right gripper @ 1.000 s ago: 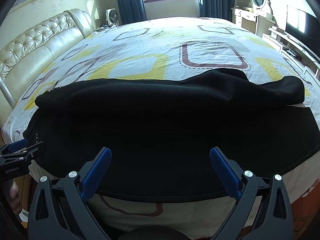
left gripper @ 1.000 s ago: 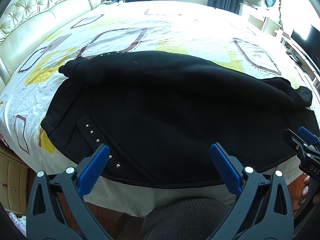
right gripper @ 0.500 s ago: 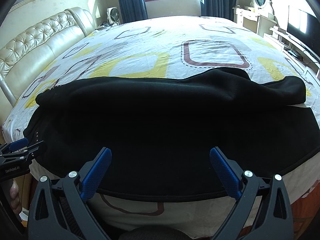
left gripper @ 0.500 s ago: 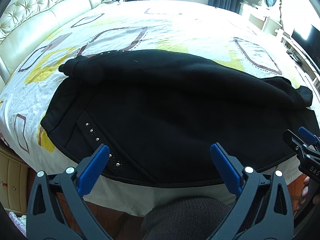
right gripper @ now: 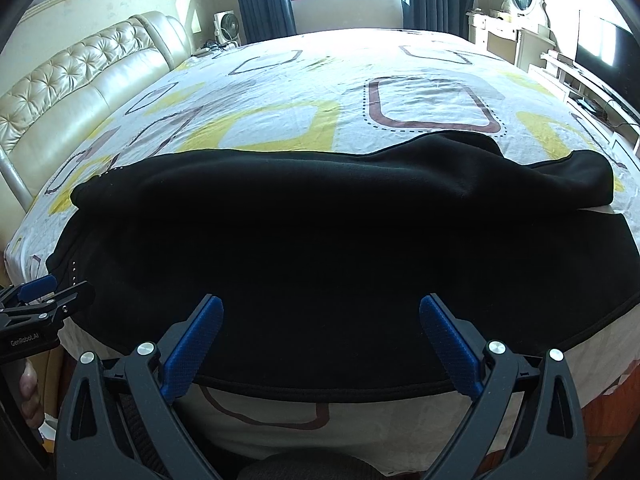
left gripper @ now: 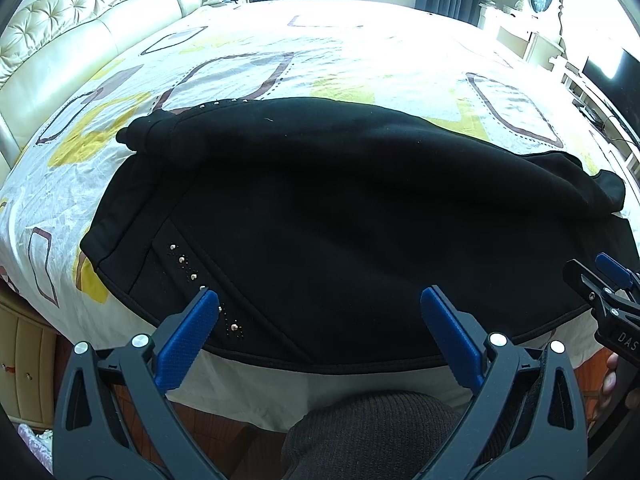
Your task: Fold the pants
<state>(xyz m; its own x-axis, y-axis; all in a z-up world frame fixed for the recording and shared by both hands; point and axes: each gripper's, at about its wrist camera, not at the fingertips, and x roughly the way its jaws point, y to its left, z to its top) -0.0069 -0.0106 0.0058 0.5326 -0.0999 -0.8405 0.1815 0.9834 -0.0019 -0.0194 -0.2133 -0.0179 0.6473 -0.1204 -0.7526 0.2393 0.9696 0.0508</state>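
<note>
Black pants (left gripper: 340, 208) lie spread sideways across the near part of the bed, folded lengthwise, with small metal studs near the waist at the left. They also show in the right wrist view (right gripper: 320, 248). My left gripper (left gripper: 318, 308) is open and empty, just above the pants' near hem by the studs. My right gripper (right gripper: 320, 318) is open and empty over the near hem further right. Each gripper shows at the edge of the other's view.
The bed (right gripper: 280, 92) has a white sheet with yellow and brown rounded squares. A tufted cream headboard (left gripper: 80, 24) is at the left. A white dresser with a mirror (right gripper: 516, 12) and a TV stand are at the right. My knee (left gripper: 372, 432) is below.
Both grippers have edged slightly forward toward the pants' near hem. The pants have not moved.
</note>
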